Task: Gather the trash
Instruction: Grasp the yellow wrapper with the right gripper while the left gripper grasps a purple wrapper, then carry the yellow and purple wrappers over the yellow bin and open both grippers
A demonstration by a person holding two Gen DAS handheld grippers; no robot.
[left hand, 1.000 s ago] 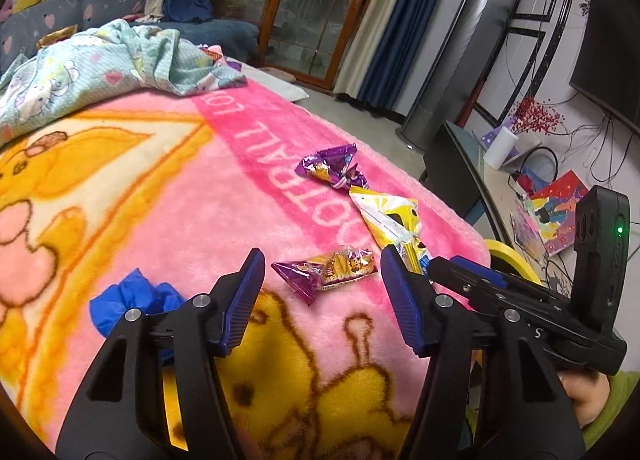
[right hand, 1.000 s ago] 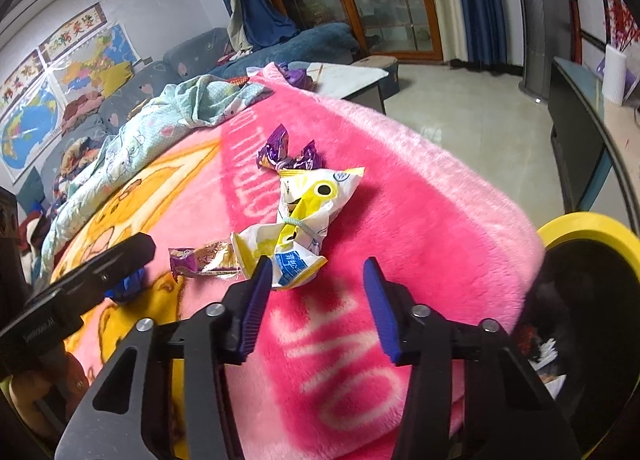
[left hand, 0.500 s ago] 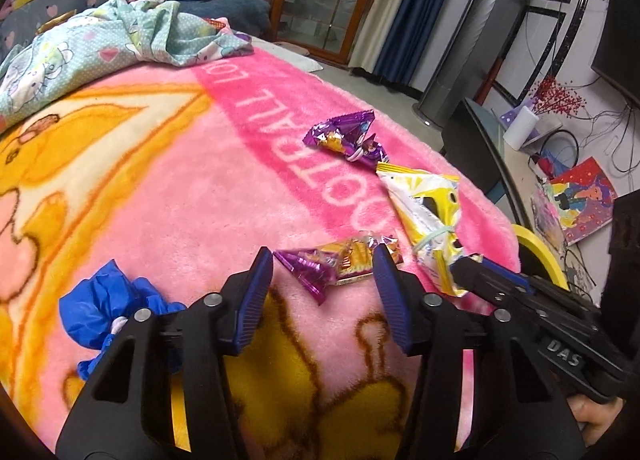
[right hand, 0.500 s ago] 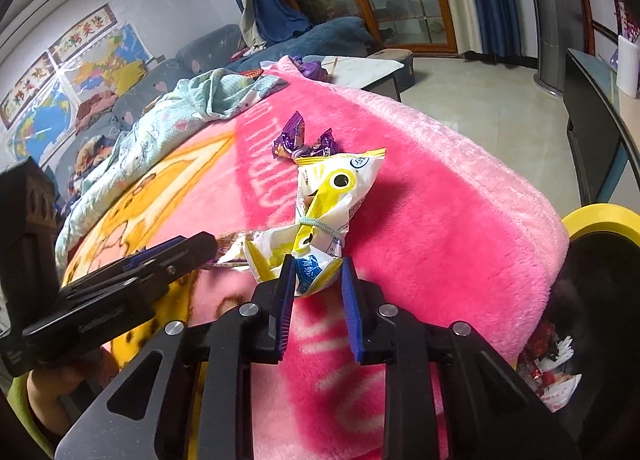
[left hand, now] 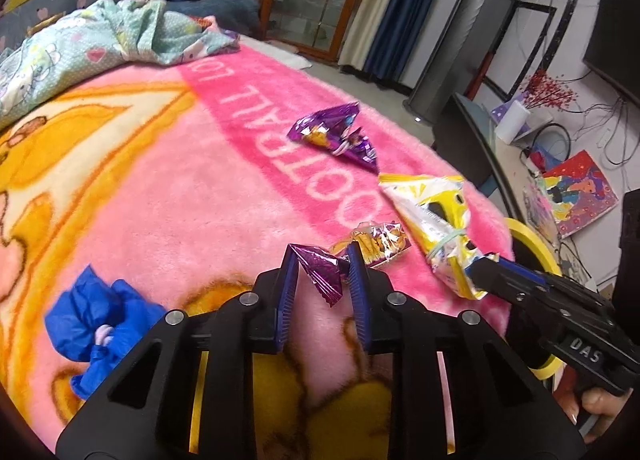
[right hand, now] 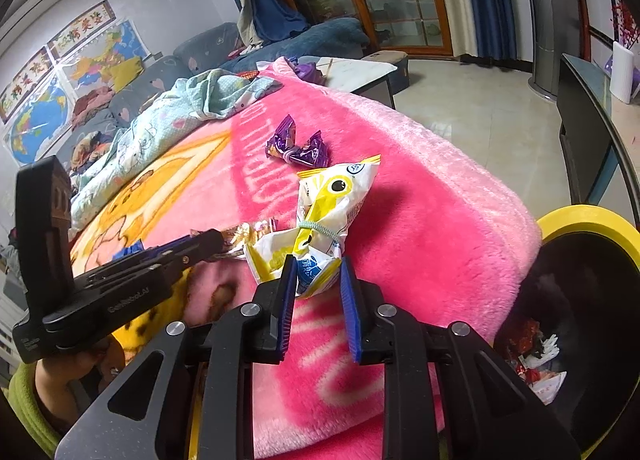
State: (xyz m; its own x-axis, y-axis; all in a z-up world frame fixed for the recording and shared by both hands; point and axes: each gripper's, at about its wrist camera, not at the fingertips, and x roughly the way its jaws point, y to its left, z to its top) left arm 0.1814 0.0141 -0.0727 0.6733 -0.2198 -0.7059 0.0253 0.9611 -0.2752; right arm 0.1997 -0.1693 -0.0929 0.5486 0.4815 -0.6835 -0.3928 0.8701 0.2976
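On the pink blanket [left hand: 168,188], my left gripper [left hand: 323,258] is closing its jaws on the purple end of a purple-and-gold snack wrapper [left hand: 320,272], and both pads touch it. In the right wrist view the same gripper [right hand: 212,240] comes in from the left. My right gripper [right hand: 318,262] is shut on the lower end of a yellow-and-white snack bag [right hand: 332,200] tied with a band; in the left wrist view this gripper [left hand: 486,272] holds the bag [left hand: 436,216] at the right. A knotted purple wrapper [left hand: 336,132] [right hand: 298,148] lies farther back.
A black bin with a yellow rim [right hand: 580,218] [left hand: 530,238] stands off the blanket's right edge, with scraps inside. A crumpled blue piece [left hand: 92,324] lies at the near left. A light green quilt [left hand: 100,40] is bunched at the back.
Both grippers went from wide open to narrow. The left one moved forward around the purple-and-gold wrapper and pinched it; the right one closed on the yellow bag's end.
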